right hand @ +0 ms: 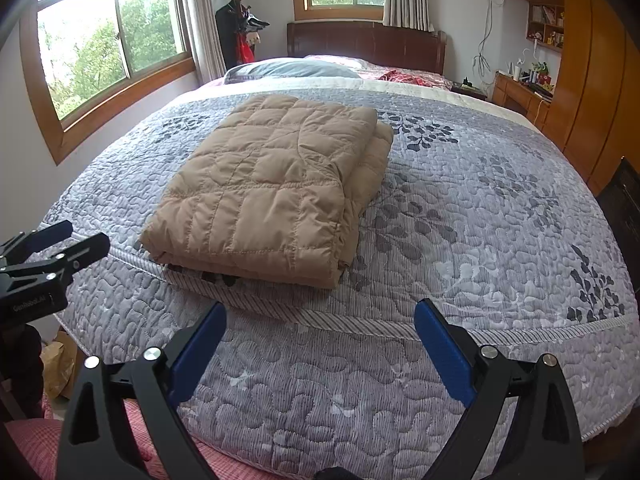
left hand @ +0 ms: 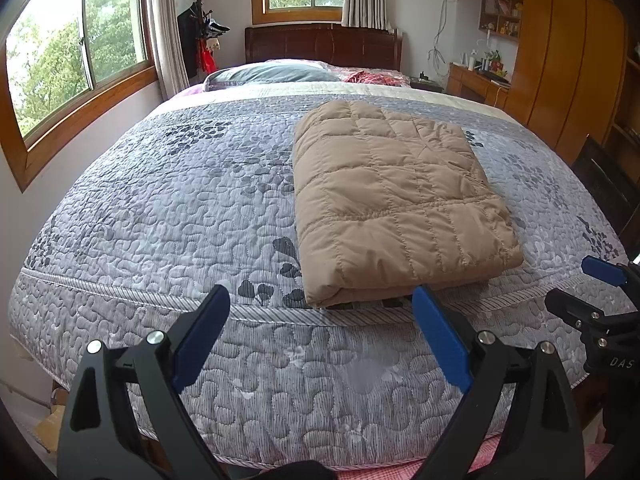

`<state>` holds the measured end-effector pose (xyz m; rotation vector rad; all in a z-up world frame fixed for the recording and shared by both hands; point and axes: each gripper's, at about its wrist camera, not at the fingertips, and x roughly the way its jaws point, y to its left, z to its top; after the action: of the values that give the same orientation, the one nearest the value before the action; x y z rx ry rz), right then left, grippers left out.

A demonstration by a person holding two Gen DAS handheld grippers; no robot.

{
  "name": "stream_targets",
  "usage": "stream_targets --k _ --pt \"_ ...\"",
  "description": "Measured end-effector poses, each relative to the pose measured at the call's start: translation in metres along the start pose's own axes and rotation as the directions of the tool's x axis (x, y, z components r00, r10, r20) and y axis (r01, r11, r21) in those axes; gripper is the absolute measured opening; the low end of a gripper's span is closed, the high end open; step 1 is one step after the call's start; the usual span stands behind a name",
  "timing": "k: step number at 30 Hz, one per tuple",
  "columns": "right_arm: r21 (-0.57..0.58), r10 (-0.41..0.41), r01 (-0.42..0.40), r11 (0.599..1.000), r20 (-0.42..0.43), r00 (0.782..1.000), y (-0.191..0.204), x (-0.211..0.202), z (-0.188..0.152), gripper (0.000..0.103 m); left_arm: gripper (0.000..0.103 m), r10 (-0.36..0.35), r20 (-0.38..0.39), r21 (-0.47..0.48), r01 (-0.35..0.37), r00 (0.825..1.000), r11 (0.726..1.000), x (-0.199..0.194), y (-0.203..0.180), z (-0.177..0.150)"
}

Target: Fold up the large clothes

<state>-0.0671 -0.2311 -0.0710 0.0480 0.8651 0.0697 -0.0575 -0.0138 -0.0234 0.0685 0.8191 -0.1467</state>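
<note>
The left gripper (left hand: pixel 320 300) hangs with its fingers spread wide and nothing between them, just short of the bed's near edge; the right gripper (right hand: pixel 320 316) is spread and empty in the same way, beside it. Beyond them the tan quilted jacket (left hand: pixel 396 200) lies on the grey patterned bedspread (left hand: pixel 180 200) as a neat rectangular stack, its near edge at the bedspread's piped seam. The folding looks finished or nearly so. If one more fold or a tidy-up is wanted, each gripper should pinch a near corner through all layers, lift low and together, and lay the padding down flat so that the puffy layers do not slide apart.
</note>
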Motion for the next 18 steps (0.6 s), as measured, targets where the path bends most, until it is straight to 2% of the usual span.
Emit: stream_targets --k 18 --pt "-0.002 0.002 -0.002 1.0 -0.005 1.0 0.0 0.0008 -0.0009 0.095 0.092 -0.003 -0.001 0.002 0.003 1.0 1.0 -0.0004 -0.0005 -0.001"
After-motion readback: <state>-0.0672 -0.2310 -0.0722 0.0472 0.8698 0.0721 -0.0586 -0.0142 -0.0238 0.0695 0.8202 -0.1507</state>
